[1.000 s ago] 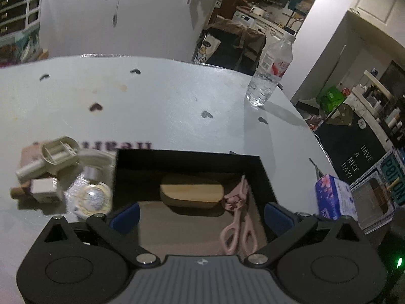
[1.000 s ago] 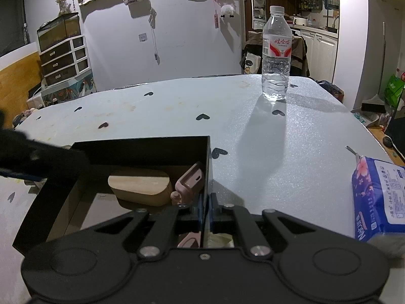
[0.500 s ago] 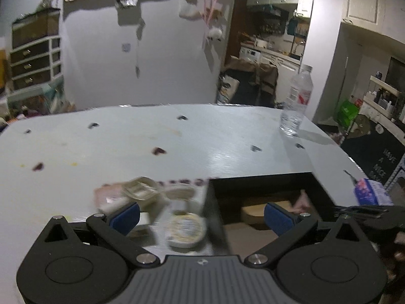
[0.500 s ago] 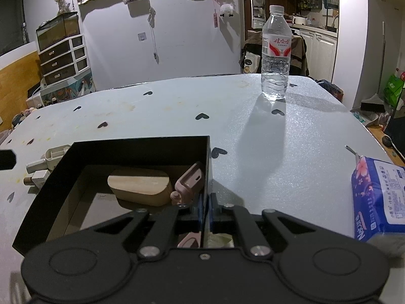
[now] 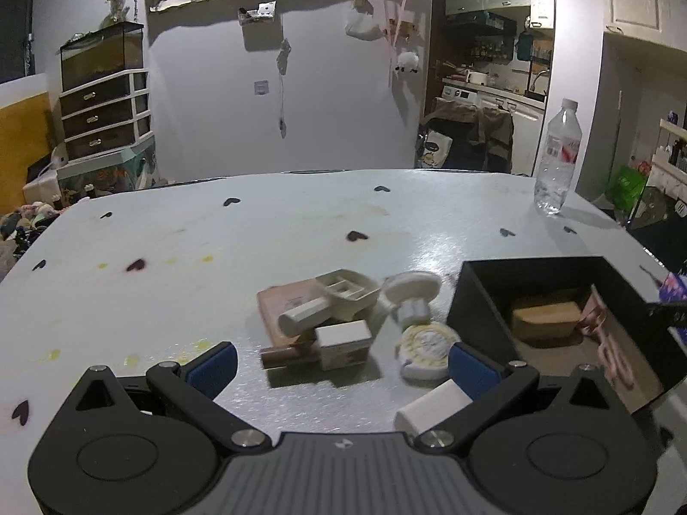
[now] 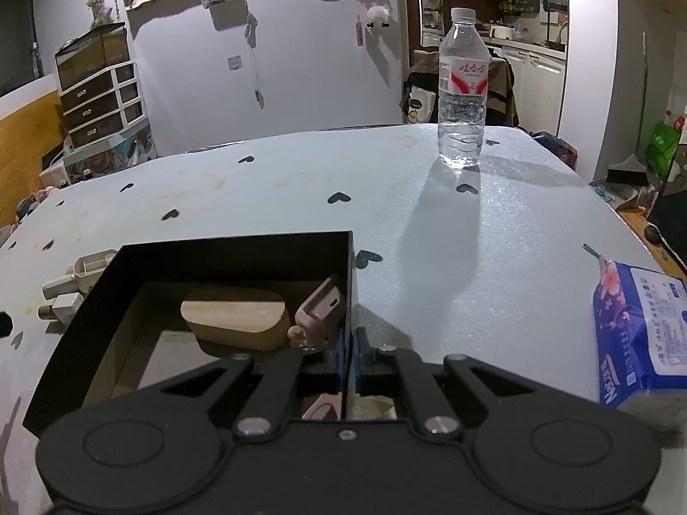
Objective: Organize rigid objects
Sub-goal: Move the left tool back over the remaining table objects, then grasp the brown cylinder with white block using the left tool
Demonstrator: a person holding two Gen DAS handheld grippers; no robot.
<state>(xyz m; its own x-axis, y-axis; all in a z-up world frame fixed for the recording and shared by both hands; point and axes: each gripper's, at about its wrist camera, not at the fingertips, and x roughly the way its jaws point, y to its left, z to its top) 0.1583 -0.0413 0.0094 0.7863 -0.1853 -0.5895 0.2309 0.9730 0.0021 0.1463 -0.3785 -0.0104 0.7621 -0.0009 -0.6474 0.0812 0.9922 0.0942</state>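
A black box [image 6: 232, 253] sits on the pale table, with a wooden block [image 6: 234, 317] and a pink tool [image 6: 322, 307] inside. My right gripper [image 6: 348, 356] is shut on the box's right wall. In the left wrist view the box [image 5: 476, 300] lies at the right. Left of it is a heap: a beige scoop [image 5: 339, 300], a pink card [image 5: 287, 304], a white block [image 5: 343, 341], a round cream disc [image 5: 425, 345] and a white tube [image 5: 433, 407]. My left gripper [image 5: 343, 365] is open just before the heap, holding nothing.
A water bottle [image 6: 463, 90] stands at the far right of the table [image 6: 300, 189]. A blue tissue pack [image 6: 639, 334] lies at the right edge. Beyond the table are a wall, drawers and a kitchen area.
My left gripper has swung left from over the box to face the heap of small objects. The right gripper and the box have not moved.
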